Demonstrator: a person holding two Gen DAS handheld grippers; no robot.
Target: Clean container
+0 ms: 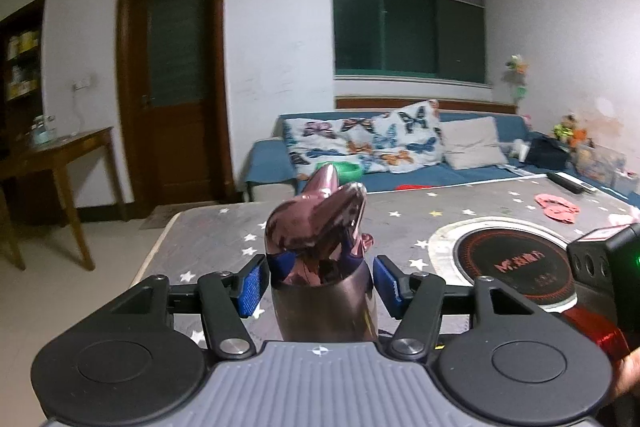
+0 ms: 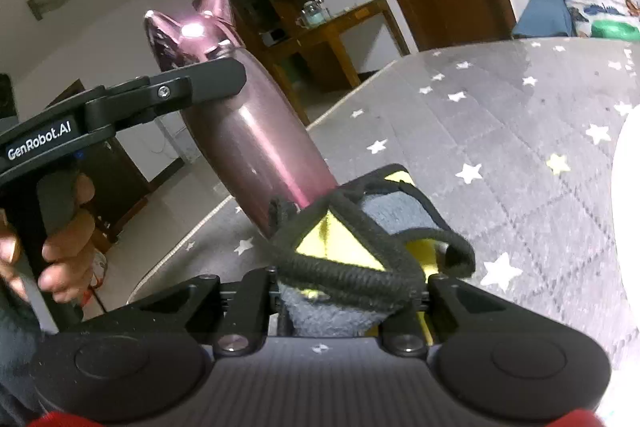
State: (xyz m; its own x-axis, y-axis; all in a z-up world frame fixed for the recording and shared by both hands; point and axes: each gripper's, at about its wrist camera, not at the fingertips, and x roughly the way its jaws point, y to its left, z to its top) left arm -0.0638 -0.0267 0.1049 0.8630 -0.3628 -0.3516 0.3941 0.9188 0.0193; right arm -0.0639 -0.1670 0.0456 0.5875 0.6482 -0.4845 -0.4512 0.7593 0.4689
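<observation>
Pink metal bottle (image 2: 256,131) with a cat-ear lid (image 2: 192,27) stands tilted over the star-printed table cover (image 2: 500,131) — the left gripper (image 1: 320,287) has its blue pads (image 1: 252,285) around the bottle's neck, though actual contact is unclear. Just below the bottle's base, the right gripper (image 2: 352,291) is clamped on a grey-and-yellow cloth (image 2: 360,247) with a black cord loop — the cloth touches the bottle's lower end.

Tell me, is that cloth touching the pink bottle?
Touching. The right wrist view shows the cloth, clamped in the right gripper, pressed against the bottle near its base.
</observation>
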